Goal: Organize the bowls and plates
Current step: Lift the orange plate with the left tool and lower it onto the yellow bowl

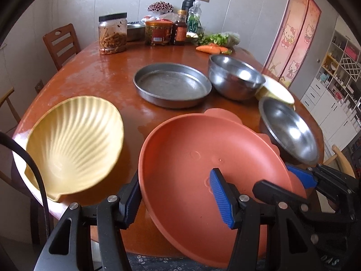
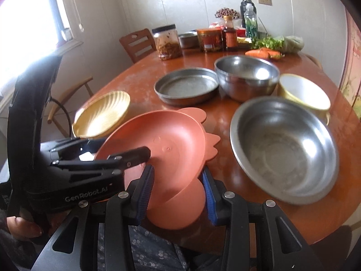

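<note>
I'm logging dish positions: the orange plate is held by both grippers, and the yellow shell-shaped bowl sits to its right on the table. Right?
Not quite. The yellow shell-shaped bowl sits to the left of the orange plate, not the right, as the left wrist view shows. The rest holds: the left gripper and right gripper both hold the plate.

Two tongs (image 2: 178,194) on tilted orange plates (image 2: 158,140) — steel bowl (image 2: 284,151) just beside.

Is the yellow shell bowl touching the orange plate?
Apart. The left wrist view shows bare table between the yellow shell bowl and the orange plate.
</note>
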Available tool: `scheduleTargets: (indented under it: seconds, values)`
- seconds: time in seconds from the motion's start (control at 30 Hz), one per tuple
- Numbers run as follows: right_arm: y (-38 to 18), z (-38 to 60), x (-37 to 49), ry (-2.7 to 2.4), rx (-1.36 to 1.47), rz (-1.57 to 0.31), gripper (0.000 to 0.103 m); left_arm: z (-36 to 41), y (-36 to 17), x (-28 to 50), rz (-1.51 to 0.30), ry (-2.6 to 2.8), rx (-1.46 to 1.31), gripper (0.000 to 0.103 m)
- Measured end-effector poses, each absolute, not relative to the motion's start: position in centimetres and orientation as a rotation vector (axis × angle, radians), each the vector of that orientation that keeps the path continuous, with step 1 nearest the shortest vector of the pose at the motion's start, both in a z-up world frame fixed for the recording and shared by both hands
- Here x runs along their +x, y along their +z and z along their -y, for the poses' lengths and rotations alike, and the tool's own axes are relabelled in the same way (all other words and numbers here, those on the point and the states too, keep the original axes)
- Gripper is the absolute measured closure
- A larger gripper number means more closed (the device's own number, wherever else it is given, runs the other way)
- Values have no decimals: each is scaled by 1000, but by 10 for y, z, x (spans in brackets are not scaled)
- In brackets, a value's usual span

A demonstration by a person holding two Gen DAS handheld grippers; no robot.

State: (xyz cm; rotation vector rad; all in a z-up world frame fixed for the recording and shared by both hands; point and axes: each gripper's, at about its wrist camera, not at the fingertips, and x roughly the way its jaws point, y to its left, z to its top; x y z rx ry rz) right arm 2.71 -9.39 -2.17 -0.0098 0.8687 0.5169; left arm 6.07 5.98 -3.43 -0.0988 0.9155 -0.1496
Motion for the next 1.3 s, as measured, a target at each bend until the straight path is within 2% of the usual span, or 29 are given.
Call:
scheduleTargets:
  seconds: [0.3, 0.67, 0.97, 1.3]
  values:
    - [14, 76, 34, 571, -18, -775, 60, -81, 7, 55, -819, -84, -81, 45]
    - [49, 10, 56, 729, -93, -687, 60, -147, 47, 59, -732, 92, -106, 45]
    - [29, -46, 88, 854, -166, -719, 60, -189, 18, 69, -794, 190, -169, 45]
    - [-13, -67, 111, 874, -216, -805, 60, -198, -14, 72, -858, 220, -184, 45]
